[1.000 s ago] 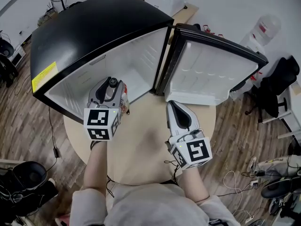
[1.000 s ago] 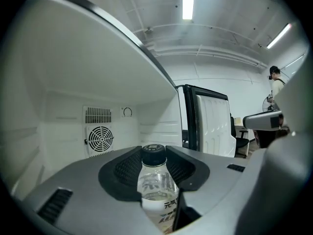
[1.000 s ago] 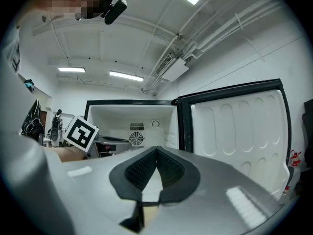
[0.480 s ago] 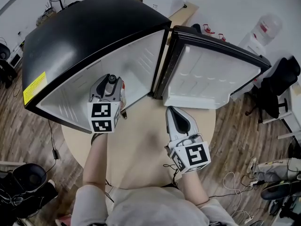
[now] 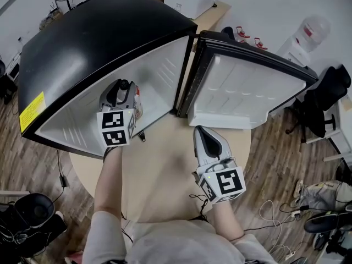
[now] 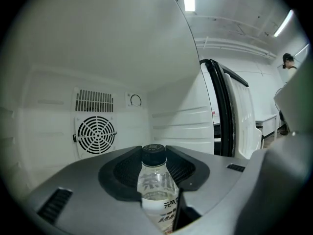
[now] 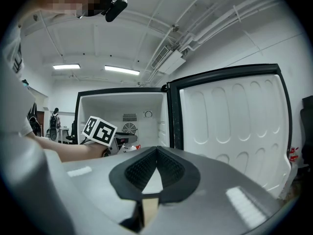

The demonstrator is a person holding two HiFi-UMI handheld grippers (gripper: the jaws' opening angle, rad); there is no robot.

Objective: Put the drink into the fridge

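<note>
Presently pinching drink bottle [image 6: 155, 187] upright in left gripper [image 5: 122, 89], jaws pressed against both sides of body, dark cap poking up between them. Held inside open fridge [image 5: 99, 37], past front edge, facing white back wall and round fan grille [image 6: 96, 135]. Right gripper [image 5: 202, 133] pressed together, nothing between jaws, over round table [image 5: 165, 169], just before open door [image 5: 250, 89], well apart from bottle.

Looks like an office or lab workspace. Shows strip lights [image 7: 121, 70], bare ceiling pipes [image 7: 234, 16], chairs [image 5: 323, 95] and loose cables [image 5: 273, 209] on wood floor [image 5: 275, 147].
</note>
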